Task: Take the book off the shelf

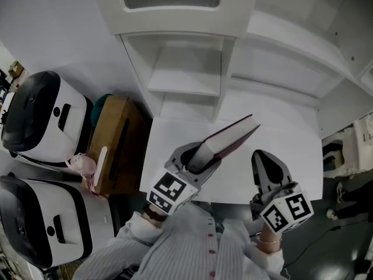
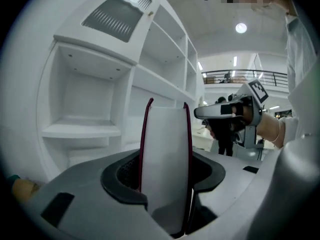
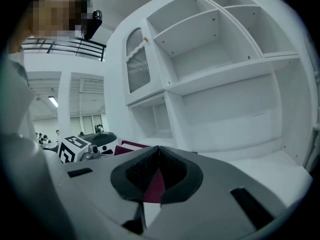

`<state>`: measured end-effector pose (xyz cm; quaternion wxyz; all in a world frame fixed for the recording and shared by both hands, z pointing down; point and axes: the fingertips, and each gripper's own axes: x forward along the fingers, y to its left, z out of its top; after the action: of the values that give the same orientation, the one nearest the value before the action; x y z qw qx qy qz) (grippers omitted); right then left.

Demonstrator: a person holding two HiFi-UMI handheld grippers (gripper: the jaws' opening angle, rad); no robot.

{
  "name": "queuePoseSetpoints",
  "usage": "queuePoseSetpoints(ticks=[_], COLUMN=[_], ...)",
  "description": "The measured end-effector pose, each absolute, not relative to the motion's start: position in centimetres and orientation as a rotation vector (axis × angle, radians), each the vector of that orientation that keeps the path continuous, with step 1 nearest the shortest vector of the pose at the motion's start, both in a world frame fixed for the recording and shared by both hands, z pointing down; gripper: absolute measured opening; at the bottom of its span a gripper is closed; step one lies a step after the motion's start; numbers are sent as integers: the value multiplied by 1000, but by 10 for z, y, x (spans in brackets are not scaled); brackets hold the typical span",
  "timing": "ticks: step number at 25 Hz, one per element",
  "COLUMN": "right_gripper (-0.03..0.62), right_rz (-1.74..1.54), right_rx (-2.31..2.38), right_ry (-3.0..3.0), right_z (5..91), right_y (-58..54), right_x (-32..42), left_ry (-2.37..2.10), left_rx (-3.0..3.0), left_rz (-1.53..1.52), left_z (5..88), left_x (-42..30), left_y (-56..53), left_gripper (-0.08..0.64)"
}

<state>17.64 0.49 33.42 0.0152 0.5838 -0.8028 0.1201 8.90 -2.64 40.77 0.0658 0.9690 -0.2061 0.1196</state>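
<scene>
A book with a dark red cover and white page edges is clear of the white shelf unit and hangs tilted over the white table. My left gripper is shut on its lower end. In the left gripper view the book stands upright between the jaws of my left gripper, page edges toward the camera. My right gripper hovers to the right of the book, shut with nothing in it. In the right gripper view the pads of my right gripper meet, and the book lies beyond them.
Two white and black appliances stand at the left. Next to them are a brown wooden box and a small pink object. The compartments of the shelf unit show nothing inside.
</scene>
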Motion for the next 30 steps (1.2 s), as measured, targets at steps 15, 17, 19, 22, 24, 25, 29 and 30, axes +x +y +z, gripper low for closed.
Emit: queuePoseSetpoints(ticks=[15, 17, 19, 22, 24, 25, 29, 30], right_gripper=[14, 14, 14, 14, 14, 14, 14, 14], right_rz=[398, 395, 390, 385, 384, 384, 386, 387], right_rx=[1851, 1848, 1844, 1839, 1838, 1839, 1837, 1836], right_ry=[-2442, -2444, -2447, -2452, -2451, -2451, -2451, -2450], right_z=[349, 349, 348, 347, 347, 348, 348, 349], right_y=[-7, -9, -10, -11, -11, -11, -11, -11], right_x=[188, 187, 185, 183, 182, 182, 182, 182], left_ry=[-461, -455, -454, -453, -449, -449, -458, -459], left_rx=[2911, 2909, 2908, 2909, 2911, 2912, 2914, 2914], left_rz=[284, 279, 275, 273, 271, 270, 260, 258], left_z=[393, 392, 391, 389, 388, 388, 386, 386], left_x=[124, 123, 122, 121, 121, 120, 119, 119], left_y=[-32, -32, -32, -33, -33, -33, -34, -34], left_gripper=[230, 230, 230, 230, 230, 230, 230, 230])
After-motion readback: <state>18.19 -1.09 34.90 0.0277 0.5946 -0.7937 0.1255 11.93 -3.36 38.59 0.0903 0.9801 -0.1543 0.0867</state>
